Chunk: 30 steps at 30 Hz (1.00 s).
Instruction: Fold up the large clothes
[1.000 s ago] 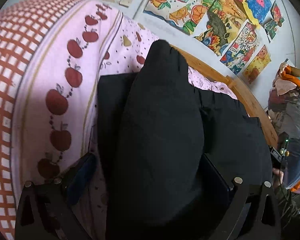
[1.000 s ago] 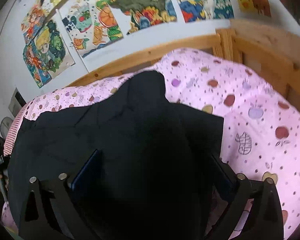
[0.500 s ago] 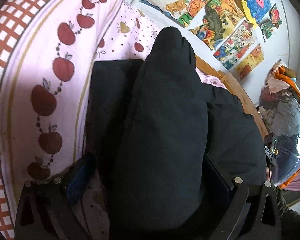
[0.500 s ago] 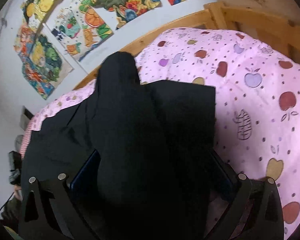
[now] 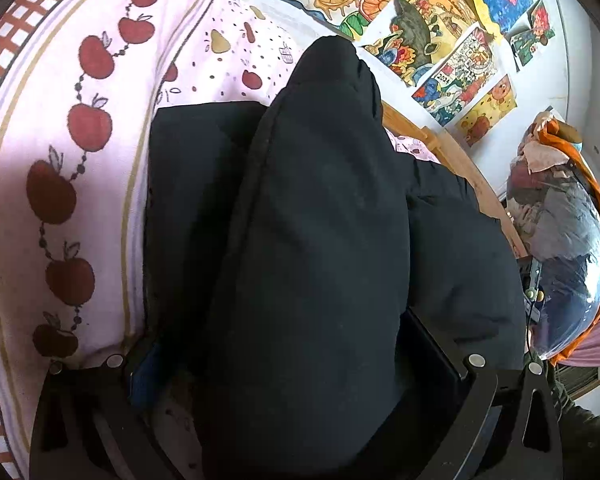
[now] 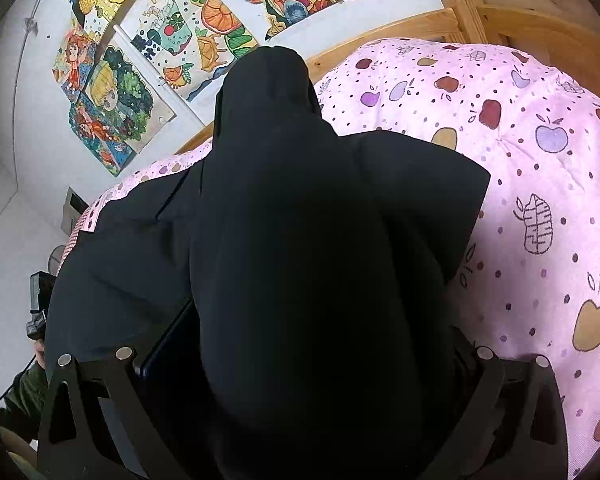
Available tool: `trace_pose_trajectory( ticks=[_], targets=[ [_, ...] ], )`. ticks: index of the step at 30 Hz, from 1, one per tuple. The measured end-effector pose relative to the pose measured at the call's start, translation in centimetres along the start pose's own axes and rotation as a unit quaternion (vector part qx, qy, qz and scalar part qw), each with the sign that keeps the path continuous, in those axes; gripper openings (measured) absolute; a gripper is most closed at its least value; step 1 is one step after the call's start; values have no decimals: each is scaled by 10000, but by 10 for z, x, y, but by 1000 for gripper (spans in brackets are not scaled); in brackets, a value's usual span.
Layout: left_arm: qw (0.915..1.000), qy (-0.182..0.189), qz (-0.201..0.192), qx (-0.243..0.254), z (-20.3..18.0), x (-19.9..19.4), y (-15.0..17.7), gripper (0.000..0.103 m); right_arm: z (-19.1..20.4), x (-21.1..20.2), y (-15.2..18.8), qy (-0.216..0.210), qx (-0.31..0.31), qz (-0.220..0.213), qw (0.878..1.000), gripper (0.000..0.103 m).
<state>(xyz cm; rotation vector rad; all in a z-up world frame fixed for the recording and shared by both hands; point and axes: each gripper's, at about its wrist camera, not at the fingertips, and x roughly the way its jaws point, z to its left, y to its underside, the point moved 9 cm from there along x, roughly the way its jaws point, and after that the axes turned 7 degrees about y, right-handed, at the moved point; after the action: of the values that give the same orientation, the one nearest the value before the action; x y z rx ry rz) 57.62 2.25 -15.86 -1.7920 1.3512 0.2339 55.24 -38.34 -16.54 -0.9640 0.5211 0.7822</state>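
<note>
Fingers of the left gripper [image 5: 300, 380] are seen clamped on a thick bunch of a black garment [image 5: 320, 240], and those of the right gripper [image 6: 312, 380] are clamped likewise on another bunch of the same garment [image 6: 300, 220]. In each wrist view a raised hump of dark cloth is held up between the fingers, while the rest of the garment is spread below on a pink apple-print bedspread [image 5: 80, 140], which is seen again to the right in the right wrist view [image 6: 540, 180]. A wooden bed frame [image 6: 420, 28] is visible at the far edge, under bright drawings [image 6: 204, 40] taped to the wall. A fold appears to be under way, with the lifted edge yet to be laid down. Because the padded cloth is bulky and slack, a layer could be let slip from either grip, or the two held points could be set down unevenly, so that a skewed, bunched fold is left.
</note>
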Motion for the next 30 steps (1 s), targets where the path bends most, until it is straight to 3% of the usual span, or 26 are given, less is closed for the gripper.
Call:
trace_pose_trajectory(
  ticks=[21, 28, 30],
  targets=[
    [9998, -173, 35, 53, -5, -2, 0, 103, -6, 0, 3, 101, -50, -82, 9999, 102],
    [9993, -368, -48, -1, -6, -6, 0, 83, 3, -5, 0, 317, -229, -48, 9992, 100],
    [9987, -495, -55, 101, -9, -7, 0, 78, 6, -9, 0, 318, -269, -51, 9991, 90]
  ],
)
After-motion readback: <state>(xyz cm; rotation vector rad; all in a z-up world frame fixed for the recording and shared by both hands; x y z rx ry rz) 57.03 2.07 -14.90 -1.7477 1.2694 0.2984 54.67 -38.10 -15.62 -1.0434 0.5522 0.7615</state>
